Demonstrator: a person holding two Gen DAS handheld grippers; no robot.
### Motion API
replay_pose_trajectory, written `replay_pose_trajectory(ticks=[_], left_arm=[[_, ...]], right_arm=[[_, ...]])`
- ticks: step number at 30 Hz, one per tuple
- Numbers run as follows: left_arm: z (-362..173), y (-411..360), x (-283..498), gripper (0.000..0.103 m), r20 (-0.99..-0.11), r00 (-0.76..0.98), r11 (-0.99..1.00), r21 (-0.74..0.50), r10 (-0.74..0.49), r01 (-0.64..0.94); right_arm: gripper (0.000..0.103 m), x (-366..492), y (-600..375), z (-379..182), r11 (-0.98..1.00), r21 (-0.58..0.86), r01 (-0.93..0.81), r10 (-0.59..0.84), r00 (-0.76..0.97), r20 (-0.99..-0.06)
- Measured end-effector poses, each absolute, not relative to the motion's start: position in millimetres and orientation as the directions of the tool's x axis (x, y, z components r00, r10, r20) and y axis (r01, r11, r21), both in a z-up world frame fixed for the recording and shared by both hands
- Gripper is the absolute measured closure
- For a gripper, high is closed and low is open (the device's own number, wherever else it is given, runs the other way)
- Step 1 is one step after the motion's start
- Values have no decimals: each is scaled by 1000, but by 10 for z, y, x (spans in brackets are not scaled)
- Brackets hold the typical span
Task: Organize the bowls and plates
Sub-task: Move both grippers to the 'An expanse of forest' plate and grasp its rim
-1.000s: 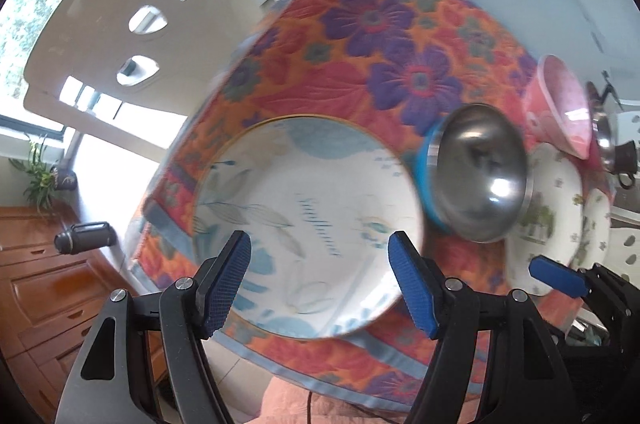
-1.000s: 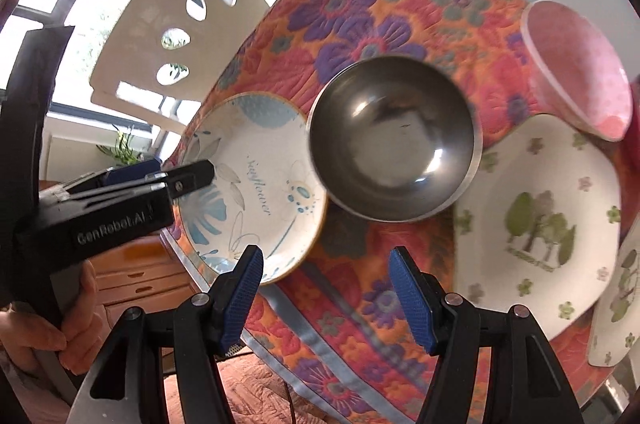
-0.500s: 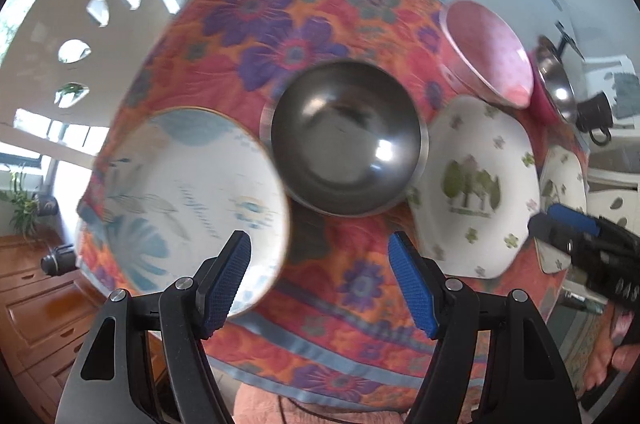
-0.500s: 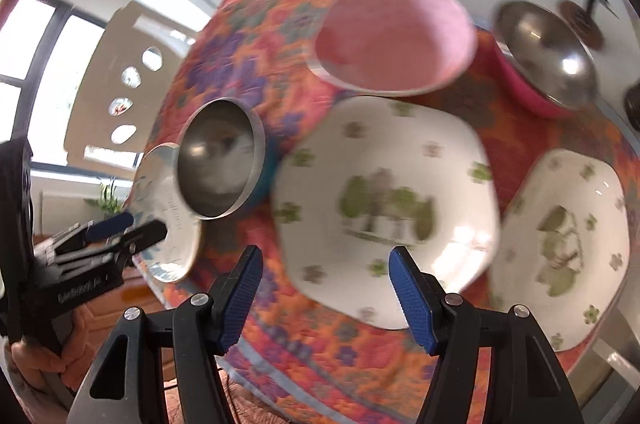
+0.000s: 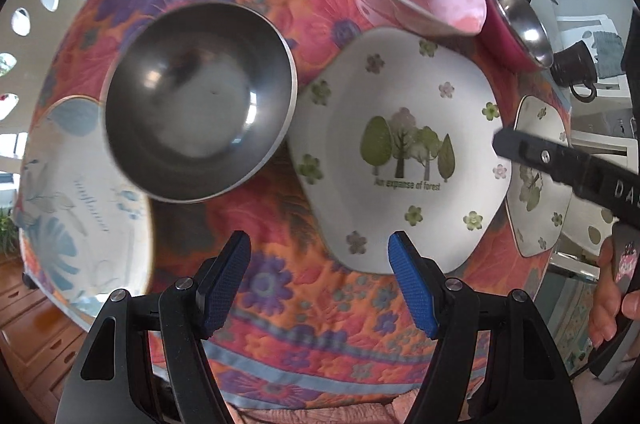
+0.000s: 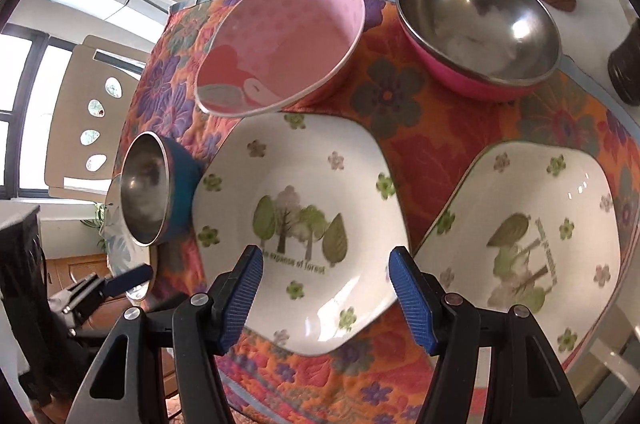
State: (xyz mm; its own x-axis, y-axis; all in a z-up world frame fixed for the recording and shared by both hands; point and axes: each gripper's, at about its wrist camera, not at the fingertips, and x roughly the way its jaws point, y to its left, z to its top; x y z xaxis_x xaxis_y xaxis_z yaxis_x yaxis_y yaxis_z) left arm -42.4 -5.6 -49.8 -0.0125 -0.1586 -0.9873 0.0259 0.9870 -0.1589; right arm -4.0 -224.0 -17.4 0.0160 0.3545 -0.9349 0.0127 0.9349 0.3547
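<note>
Both the left gripper (image 5: 320,288) and right gripper (image 6: 326,298) are hanging wide open, holding nothing. The forest plate (image 6: 296,224) is lying flat, its printed trees upright toward the right gripper, with the steel bowl (image 5: 198,102) just left of it and the pink bowl (image 6: 280,42) just behind.

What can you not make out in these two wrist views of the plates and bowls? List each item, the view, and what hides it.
- Blue-flower plate: left wrist view, its upper right part lies behind the steel bowl; the writing is blurred.
- Second tree plate: left wrist view, crossed by the right tongs.
- Dark cup: right wrist view, cut off by the image edge.
- Forest plate: right wrist view, its caption partly covered by one finger.
</note>
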Motion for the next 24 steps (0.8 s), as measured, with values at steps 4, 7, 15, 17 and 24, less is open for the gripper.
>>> replay_pose_trajectory(ticks=[4,7,15,17,24], left_arm=[[-635,-198,-362,33,-987,-32,987,-159,-158,39],[-738,-315,-328,33,-987,-48,986,-153,-150,68],[-954,-515,-265,33,-990,-82,986,-125,-116,112],[-1004,-544,-250,33,-990,-89,986,-121,-111,114],[-1154,-661,-234,33,-989,-108,987,-118,-106,111]], right_arm=[[39,98,-2276,-285,952,306,5,306,21,-952],[39,202,-2291,-400,957,292,-3,292,9,-956],[39,341,-2252,-649,958,283,-46,282,-25,-959],[39,344,-2254,-696,957,286,-47,285,-28,-958],[39,395,-2222,-783,952,301,-57,299,-45,-953]])
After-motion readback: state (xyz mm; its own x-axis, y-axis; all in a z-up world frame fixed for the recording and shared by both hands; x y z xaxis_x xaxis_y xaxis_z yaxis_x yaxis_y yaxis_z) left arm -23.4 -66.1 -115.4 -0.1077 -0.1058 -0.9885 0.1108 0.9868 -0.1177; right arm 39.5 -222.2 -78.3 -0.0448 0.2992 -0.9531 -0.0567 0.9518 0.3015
